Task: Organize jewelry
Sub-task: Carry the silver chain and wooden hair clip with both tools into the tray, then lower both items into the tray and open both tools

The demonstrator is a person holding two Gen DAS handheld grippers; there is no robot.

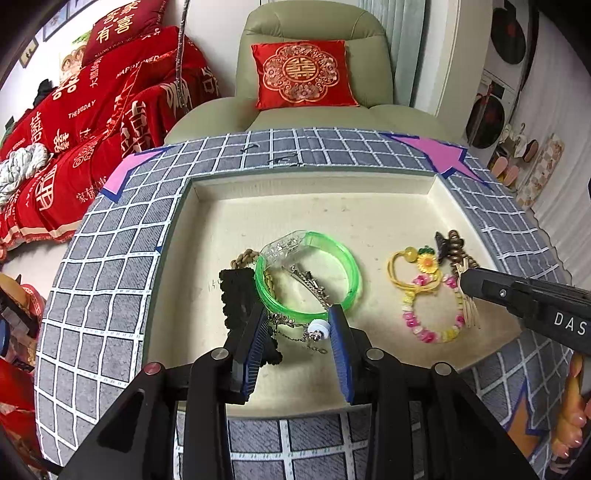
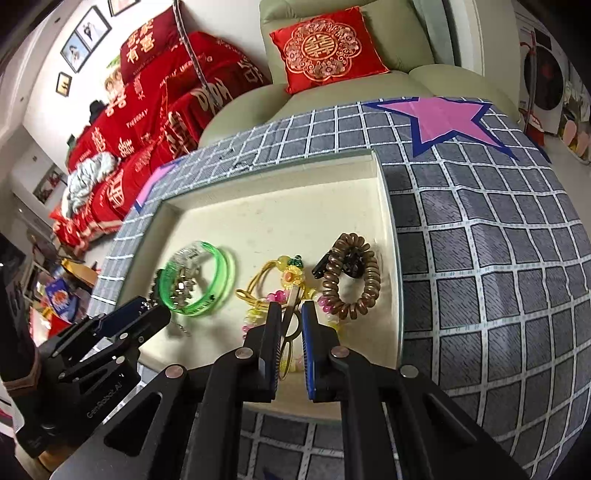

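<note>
A cream tray (image 1: 314,199) (image 2: 280,206) on the grid cloth holds the jewelry. My left gripper (image 1: 297,314) (image 2: 162,314) hovers low over its left half. A silver chain piece with a white bead (image 1: 317,328) spans from pad to pad, and its tail dangles. Just beyond lie a green bangle (image 1: 347,266) (image 2: 221,273) and a black fuzzy piece (image 1: 236,291). My right gripper (image 2: 291,306) (image 1: 465,280) is shut on a thin gold hair clip (image 2: 291,321). It hangs over a pink-and-yellow bead bracelet (image 1: 428,332) and a sunflower hair tie (image 1: 426,263).
A brown coil hair tie (image 2: 365,280) and a black claw clip (image 2: 321,267) lie by the tray's right wall. Grey checked cloth (image 2: 480,258) with pink stars (image 2: 443,118) surrounds the tray. A green armchair (image 1: 314,26) stands behind, red bedding (image 1: 92,110) to the left, and a bare foot (image 1: 569,424) at the right.
</note>
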